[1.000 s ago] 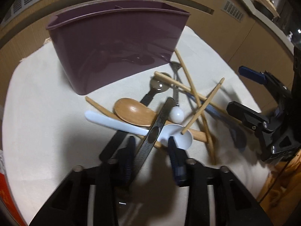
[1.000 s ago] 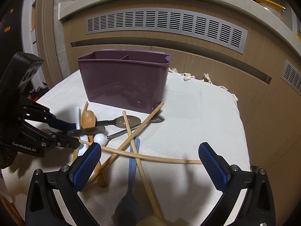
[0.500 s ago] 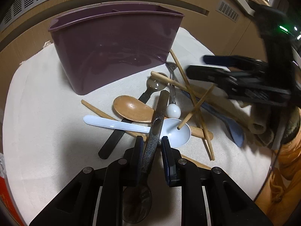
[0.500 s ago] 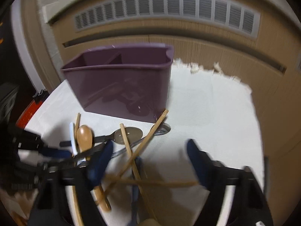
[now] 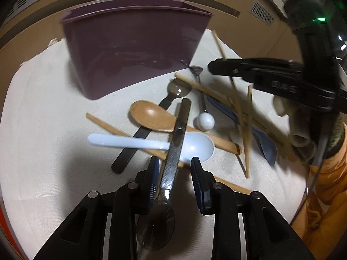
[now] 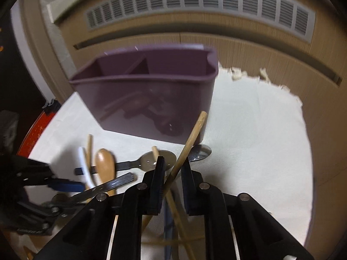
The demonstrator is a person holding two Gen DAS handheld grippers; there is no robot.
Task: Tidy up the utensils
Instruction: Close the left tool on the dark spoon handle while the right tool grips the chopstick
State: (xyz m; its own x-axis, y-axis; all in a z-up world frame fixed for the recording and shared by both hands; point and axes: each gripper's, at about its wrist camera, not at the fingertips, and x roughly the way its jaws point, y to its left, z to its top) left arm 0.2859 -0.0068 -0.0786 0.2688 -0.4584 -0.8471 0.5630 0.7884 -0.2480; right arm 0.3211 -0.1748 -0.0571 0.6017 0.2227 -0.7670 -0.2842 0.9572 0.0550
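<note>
My left tool [image 5: 175,169] sits low in the middle of its frame with a dark, glossy spoon [image 5: 173,151] between its blue pads. The jaws have just been easing apart, and a gap shows on the right side of the handle, so nothing is pinched there. The spoon's smoky translucent bowl lies under the tool, and its flat handle runs up the frame across a white plastic spoon [image 5: 190,146] and a wooden spoon [image 5: 151,117].

My right tool [image 6: 171,174] has just been closing and is now pressed together on a wooden chopstick [image 6: 190,138]. The stick is pale and round. It leans up and to the right from between the pads, and its tip shows in front of the lower right corner of the purple holder [image 6: 147,99].

Around the tools the pile spreads over a cream cloth [image 5: 43,130] covering the desk. It includes a metal spoon with a black handle [image 5: 164,104], a thin metal utensil ending in a white ball [image 5: 205,121], a dark blue spoon [image 5: 264,145] and more crossed chopsticks [image 5: 246,134].

The holder stands upright at the upper middle of both frames, behind the pile. It is a glossy plum plastic caddy with a dividing wall, and I can make out no utensils in the part of its inside that shows. Its front reflects the utensils. The far edge of the cloth is frayed against a wooden panel with a vent grille [image 6: 195,4].
</note>
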